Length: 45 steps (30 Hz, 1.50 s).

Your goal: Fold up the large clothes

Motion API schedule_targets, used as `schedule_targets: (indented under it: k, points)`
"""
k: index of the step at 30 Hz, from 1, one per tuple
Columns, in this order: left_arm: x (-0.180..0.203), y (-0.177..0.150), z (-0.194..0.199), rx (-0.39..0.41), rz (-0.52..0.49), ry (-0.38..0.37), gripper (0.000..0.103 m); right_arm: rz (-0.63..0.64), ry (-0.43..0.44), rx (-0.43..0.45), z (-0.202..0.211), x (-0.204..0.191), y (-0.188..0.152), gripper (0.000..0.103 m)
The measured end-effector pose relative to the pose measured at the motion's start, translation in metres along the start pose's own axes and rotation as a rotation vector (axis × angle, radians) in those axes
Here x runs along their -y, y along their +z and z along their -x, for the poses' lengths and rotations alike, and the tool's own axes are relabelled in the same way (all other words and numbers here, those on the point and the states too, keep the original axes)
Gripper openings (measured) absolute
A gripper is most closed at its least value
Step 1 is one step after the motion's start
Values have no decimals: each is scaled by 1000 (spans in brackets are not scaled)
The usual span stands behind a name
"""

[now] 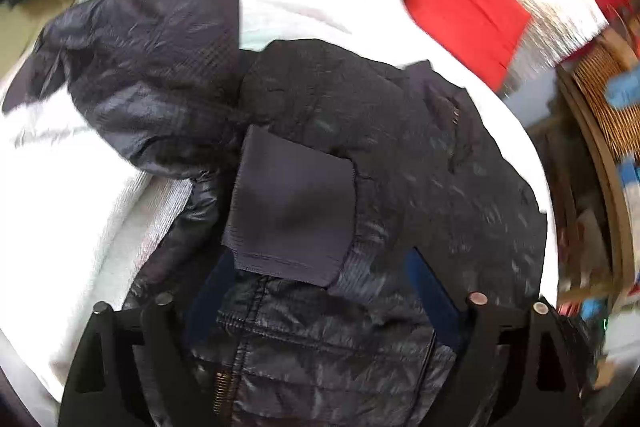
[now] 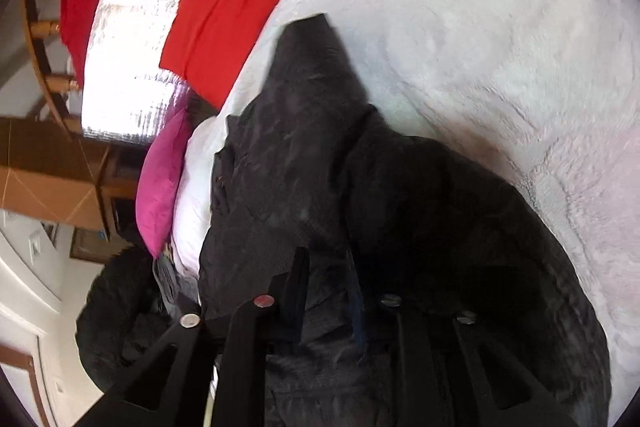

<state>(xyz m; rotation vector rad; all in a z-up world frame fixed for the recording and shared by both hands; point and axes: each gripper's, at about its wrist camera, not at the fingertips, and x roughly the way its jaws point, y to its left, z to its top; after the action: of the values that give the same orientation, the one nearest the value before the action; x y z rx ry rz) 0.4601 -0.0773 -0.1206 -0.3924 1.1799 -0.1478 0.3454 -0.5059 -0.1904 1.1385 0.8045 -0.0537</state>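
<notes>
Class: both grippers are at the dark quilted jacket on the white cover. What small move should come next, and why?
Probably lay the sleeve cuff flat across the jacket. The cuff sits bunched on the body, the hood is crumpled, and the left gripper stands wide open around the fabric.

Navy quilted jacket (image 1: 360, 155) — white blanket (image 2: 500, 27)

Home bedroom, white bedding (image 2: 500, 27), pink pillow (image 2: 160, 183), wooden chair (image 2: 38, 27)

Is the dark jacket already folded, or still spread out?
Partly folded: the dark jacket lies bunched on the white blanket, one ribbed cuff laid across its body.
</notes>
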Motion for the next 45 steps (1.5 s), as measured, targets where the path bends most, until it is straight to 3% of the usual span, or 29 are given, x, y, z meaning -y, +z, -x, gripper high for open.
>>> schedule_targets:
  k: [1, 2, 3, 5, 7, 10, 12, 13, 16, 18, 20, 23, 25, 27, 30, 31, 32, 35, 37, 38, 39, 42, 45]
  points:
    - [-4, -3, -4, -27, 17, 3, 89, 1, 40, -17, 7, -5, -1, 52]
    - [-8, -6, -10, -68, 42, -4, 89, 0, 61, -20, 11, -8, -2, 85]
    - [-13, -12, -14, -87, 70, -33, 89, 3, 78, -2, 18, -11, -4, 93]
    - [-22, -24, -21, -91, 124, -61, 89, 32, 55, 37, 33, -15, -9, 93]
    - [-27, -31, -35, -97, 184, -58, 89, 26, 20, -14, 31, -8, -12, 92]
    - [-23, -33, -34, -25, 170, -57, 89, -85, 59, -70, 10, 11, -17, 89]
    - [-20, -20, -34, 14, 146, -89, 81, -88, 76, -63, 0, 11, -16, 82]
    - [-19, -13, -34, 40, 145, -108, 70, -80, 82, -54, -6, 8, -15, 78]
    - [-19, 1, -42, 83, 134, -165, 59, -62, 82, -19, -20, 3, -10, 59]
    - [-16, 5, -47, 112, 100, -181, 51, -48, 35, 14, -29, 2, -8, 31]
    - [-10, 8, -54, 124, 49, -158, 41, -48, 13, 49, -31, 2, -7, 25]
    - [4, 14, -49, 189, -23, -170, 37, 23, -5, 108, -25, -14, -9, 21]
    - [11, 18, -34, 266, -85, -152, 37, 114, 19, 172, -17, -34, -15, 21]
    - [17, 22, -34, 305, -138, -92, 37, 158, 30, 180, -17, -44, -19, 21]
    - [5, 30, -59, 182, -87, -54, 43, 133, -54, 87, -39, -36, -22, 20]
    - [0, 32, -67, 137, -73, -49, 50, 110, -76, 58, -46, -29, -24, 21]
    - [-4, 32, -71, 115, -62, -49, 57, 116, -77, 59, -47, -29, -24, 21]
    - [-8, 37, -61, 91, -48, -71, 64, 170, -114, 47, -42, -41, -25, 25]
    - [-13, 38, -42, 107, -77, -80, 68, 205, -118, 36, -35, -49, -28, 38]
    - [-18, 37, -31, 119, -86, -92, 68, 215, -120, 28, -33, -51, -29, 65]
    - [-25, 38, -19, 137, -90, -116, 68, 222, -114, 20, -31, -52, -31, 82]
    - [-59, 40, 16, 207, -52, -183, 79, 280, -93, 11, -21, -61, -47, 82]
    - [-119, 53, 47, 351, 90, -163, 86, 356, -67, -21, -16, -75, -68, 82]
